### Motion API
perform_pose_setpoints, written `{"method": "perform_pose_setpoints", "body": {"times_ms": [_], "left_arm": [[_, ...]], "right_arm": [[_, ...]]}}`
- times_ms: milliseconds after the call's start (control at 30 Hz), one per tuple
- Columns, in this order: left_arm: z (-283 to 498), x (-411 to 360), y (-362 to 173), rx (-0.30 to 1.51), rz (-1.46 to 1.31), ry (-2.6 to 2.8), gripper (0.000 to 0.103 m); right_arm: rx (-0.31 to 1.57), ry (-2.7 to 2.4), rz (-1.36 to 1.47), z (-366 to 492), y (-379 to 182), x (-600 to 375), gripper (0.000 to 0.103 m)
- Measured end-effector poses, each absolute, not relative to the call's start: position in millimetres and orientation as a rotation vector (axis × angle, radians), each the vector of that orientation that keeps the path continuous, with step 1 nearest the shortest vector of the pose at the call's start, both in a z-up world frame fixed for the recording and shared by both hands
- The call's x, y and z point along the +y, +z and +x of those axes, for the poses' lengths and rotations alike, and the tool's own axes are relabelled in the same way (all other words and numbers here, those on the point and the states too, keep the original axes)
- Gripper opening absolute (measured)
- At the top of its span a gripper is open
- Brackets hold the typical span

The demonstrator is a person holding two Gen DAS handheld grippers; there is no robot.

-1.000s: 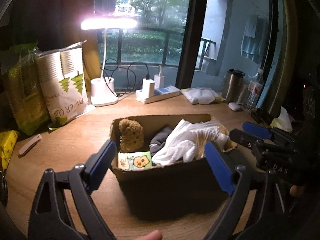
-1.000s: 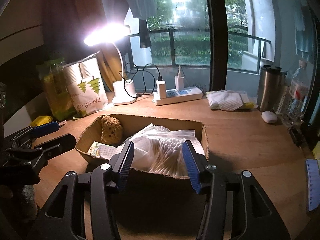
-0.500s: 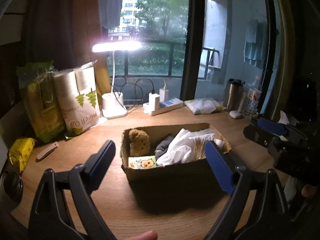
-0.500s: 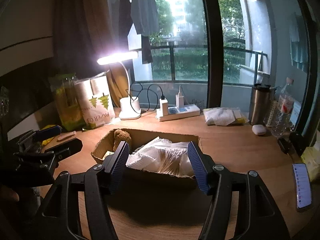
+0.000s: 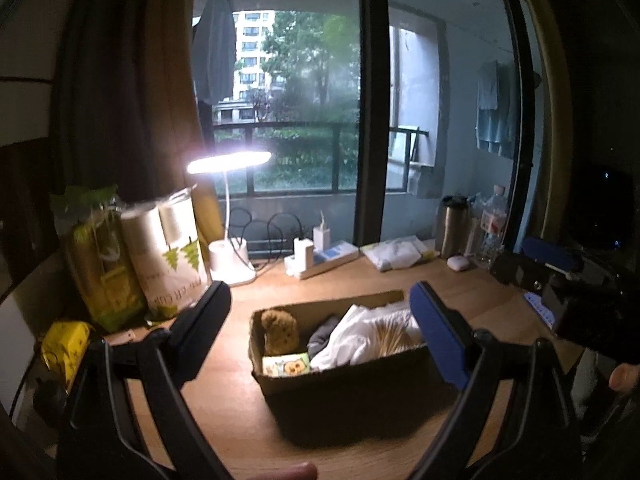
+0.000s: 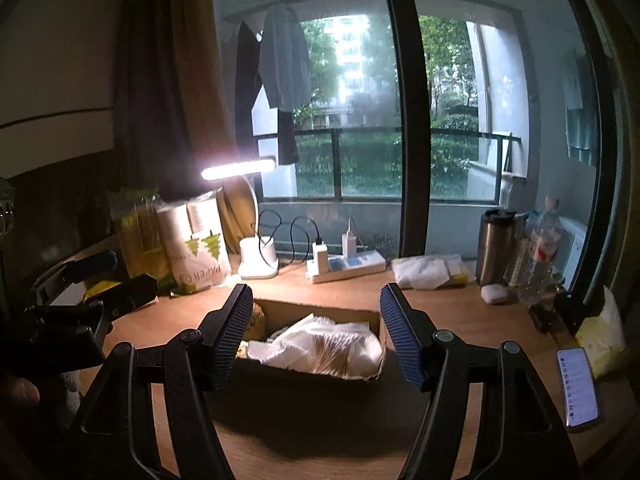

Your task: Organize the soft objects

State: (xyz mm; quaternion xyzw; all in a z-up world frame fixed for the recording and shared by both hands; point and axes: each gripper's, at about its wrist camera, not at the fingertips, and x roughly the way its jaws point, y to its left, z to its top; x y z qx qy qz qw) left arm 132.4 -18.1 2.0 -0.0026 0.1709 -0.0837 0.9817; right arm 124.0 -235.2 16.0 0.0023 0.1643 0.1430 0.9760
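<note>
A cardboard box (image 5: 340, 392) stands mid-desk, also in the right wrist view (image 6: 312, 372). It holds a brown plush bear (image 5: 279, 330), a grey cloth (image 5: 322, 338), a white cloth (image 5: 352, 336), a bag of cotton swabs (image 5: 394, 338) and a small cartoon tissue pack (image 5: 286, 364). My left gripper (image 5: 320, 332) is open and empty, held above and in front of the box. My right gripper (image 6: 316, 336) is open and empty, on the box's right side. Each gripper shows in the other's view: the right (image 5: 560, 276), the left (image 6: 96, 284).
At the back stand a lit desk lamp (image 5: 232, 216), a paper cup pack (image 5: 168, 256), a power strip (image 5: 324, 256), folded tissues (image 6: 428, 272), a steel flask (image 6: 496, 248) and a water bottle (image 6: 540, 252). A phone (image 6: 578, 388) lies at the right edge.
Both grippers have pulled back and risen from the box, which now looks smaller and farther. Both stay open and empty. The box contents have not moved.
</note>
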Motion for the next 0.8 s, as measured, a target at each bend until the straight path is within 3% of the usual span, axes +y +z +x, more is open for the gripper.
{"method": "perform_pose_setpoints", "body": {"times_ms": [133,300,800], "left_arm": [[131,-18,17,0.311,-0.008,-0.169,0.092],[131,-17,29,0.285,-0.008,-0.157,0.092],[134,-18,33,0.274,-0.004,-0.142,0.092]], "right_arm": [[0.308,0.276,-0.012,124,29,-237,0.071],[0.29,0.274,-0.018,127,39,-238,0.081],[0.287,0.27,-0.014,132,42,-241,0.081]]}}
